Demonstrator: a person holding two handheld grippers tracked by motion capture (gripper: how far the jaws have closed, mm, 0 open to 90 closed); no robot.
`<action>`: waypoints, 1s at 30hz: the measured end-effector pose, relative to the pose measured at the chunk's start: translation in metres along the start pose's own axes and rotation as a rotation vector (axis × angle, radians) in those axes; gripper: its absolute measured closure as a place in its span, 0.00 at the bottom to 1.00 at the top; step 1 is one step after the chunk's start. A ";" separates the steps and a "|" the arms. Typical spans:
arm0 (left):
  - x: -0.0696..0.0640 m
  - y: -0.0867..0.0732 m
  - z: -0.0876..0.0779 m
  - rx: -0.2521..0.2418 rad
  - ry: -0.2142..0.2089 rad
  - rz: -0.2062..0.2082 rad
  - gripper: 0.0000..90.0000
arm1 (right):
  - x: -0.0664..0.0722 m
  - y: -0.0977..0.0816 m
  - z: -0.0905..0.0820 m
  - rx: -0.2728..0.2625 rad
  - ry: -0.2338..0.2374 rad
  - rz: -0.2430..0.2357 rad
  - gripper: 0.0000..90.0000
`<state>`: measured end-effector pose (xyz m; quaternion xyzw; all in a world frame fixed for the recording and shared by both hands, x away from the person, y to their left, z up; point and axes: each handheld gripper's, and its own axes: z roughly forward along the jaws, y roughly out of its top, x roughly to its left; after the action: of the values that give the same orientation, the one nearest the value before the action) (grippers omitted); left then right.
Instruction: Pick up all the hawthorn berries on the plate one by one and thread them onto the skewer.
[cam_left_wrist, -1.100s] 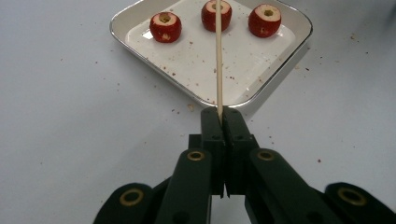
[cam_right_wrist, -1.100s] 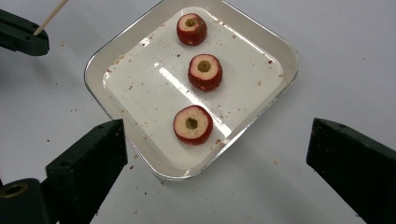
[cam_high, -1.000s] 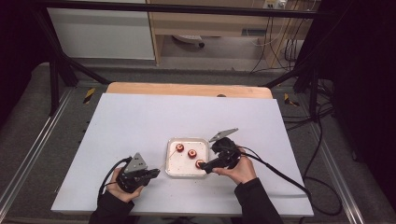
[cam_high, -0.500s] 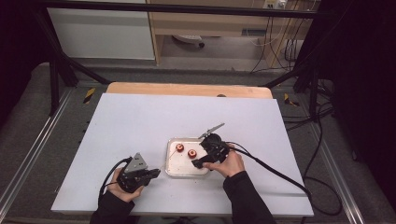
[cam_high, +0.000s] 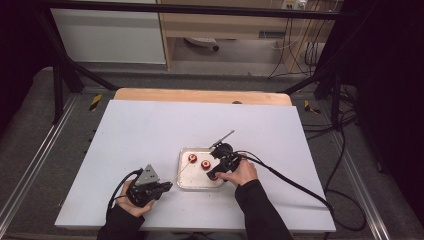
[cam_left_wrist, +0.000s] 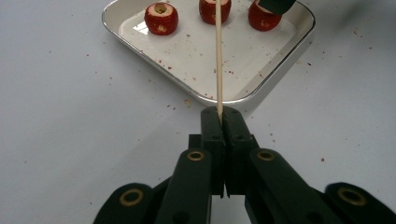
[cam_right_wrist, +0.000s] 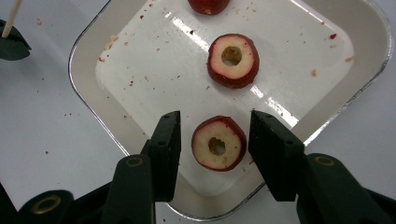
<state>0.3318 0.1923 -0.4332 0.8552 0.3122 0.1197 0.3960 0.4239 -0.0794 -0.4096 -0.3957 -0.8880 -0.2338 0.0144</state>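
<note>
The fruit (cam_right_wrist: 218, 143), a red cored piece, sits at the near edge of the tray (cam_right_wrist: 369, 70), between the fingers (cam_right_wrist: 169, 140) of the right gripper (cam_right_wrist: 215, 140). The fingers have just been closing on it, but a gap shows on each side, so they are not gripping yet. The step in hand looks like picking this piece for skewering. The next move calls for closing the rest of the way without squashing the soft flesh, then lifting it clear of the tray wall.

The left gripper (cam_left_wrist: 220, 116) is clenched on a skewer (cam_left_wrist: 217, 56), which points over the tray toward the middle fruit.

The right gripper view shows the cored holes from above and the gaps beside the fruit. The left gripper view shows the three pieces in a row and the skewer's aim. In the high view the tray (cam_high: 186, 182) lies on the white surface (cam_high: 150, 130) between both hands, though the fruit there is too small to judge, probably three pieces.
</note>
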 end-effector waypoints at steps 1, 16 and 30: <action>0.000 0.000 0.000 0.000 0.000 0.000 0.98 | -0.001 0.001 0.002 0.013 0.006 0.012 0.63; -0.001 0.000 0.002 0.008 -0.006 0.002 0.98 | -0.004 0.002 0.008 0.069 0.020 0.051 0.67; -0.004 0.000 0.001 -0.010 -0.003 -0.003 0.98 | -0.004 0.004 -0.017 -0.053 0.060 0.101 0.67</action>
<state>0.3296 0.1893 -0.4340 0.8530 0.3123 0.1193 0.4008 0.4270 -0.0876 -0.3936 -0.4332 -0.8595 -0.2678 0.0427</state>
